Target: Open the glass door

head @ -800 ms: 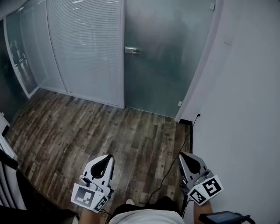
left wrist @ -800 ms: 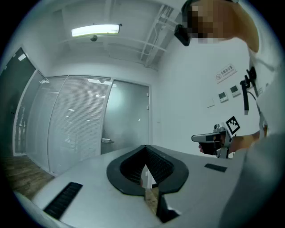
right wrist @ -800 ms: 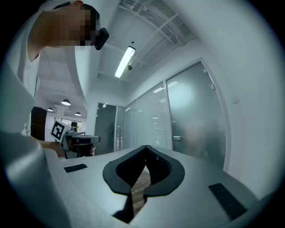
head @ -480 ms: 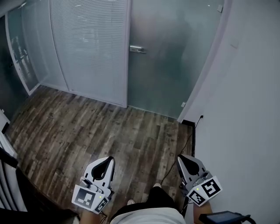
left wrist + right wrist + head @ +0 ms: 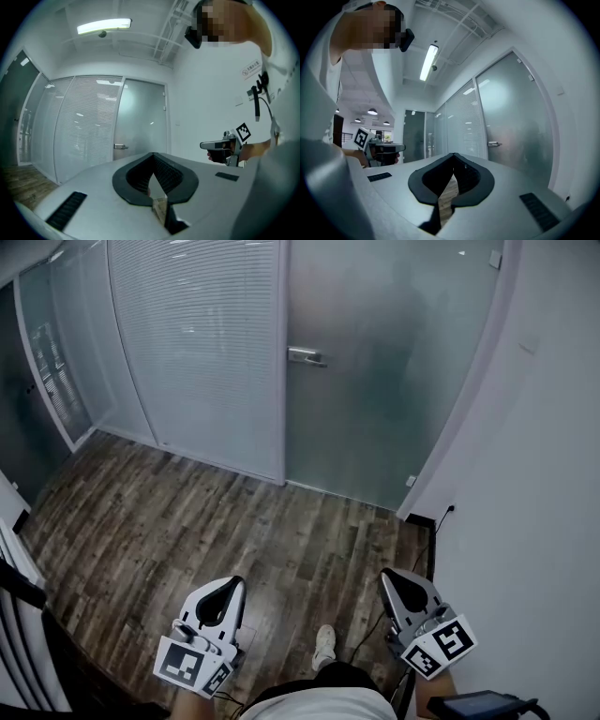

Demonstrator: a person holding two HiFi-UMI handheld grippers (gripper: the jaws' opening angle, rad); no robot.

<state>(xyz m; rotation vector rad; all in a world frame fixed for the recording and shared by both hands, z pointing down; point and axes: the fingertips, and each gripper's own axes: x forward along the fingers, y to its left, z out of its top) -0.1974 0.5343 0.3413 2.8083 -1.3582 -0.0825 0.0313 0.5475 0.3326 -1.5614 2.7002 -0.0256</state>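
- The frosted glass door [image 5: 375,381] is shown at the far side of the dark wooden plank floor [image 5: 187,521]. It is set between a glass wall panel with white slatted blinds [image 5: 197,343] and a plain white wall [image 5: 544,521]. It appears shut, flush with its frame.
- A small metal lever handle [image 5: 306,356] is fixed at the door's left edge, just beside the blinds panel. Nothing is touching it.
- The left tool [image 5: 223,592] is held level and low in the head view, well apart from the door. Its jaws are closed tip to tip, and nothing is gripped between them.
- The right tool [image 5: 403,589] is held level near the white wall, likewise far from the door. Its jaws are also fully closed and empty.
- A light-coloured shoe [image 5: 324,646] of the person is seen on the floor between the two tools.
- Progress is judged to be nil: no contact with the door has been made. The whole task remains. The door is to be approached, a tool is to be opened and brought to the handle, the lever is to be pressed, and the door is to be swung open.
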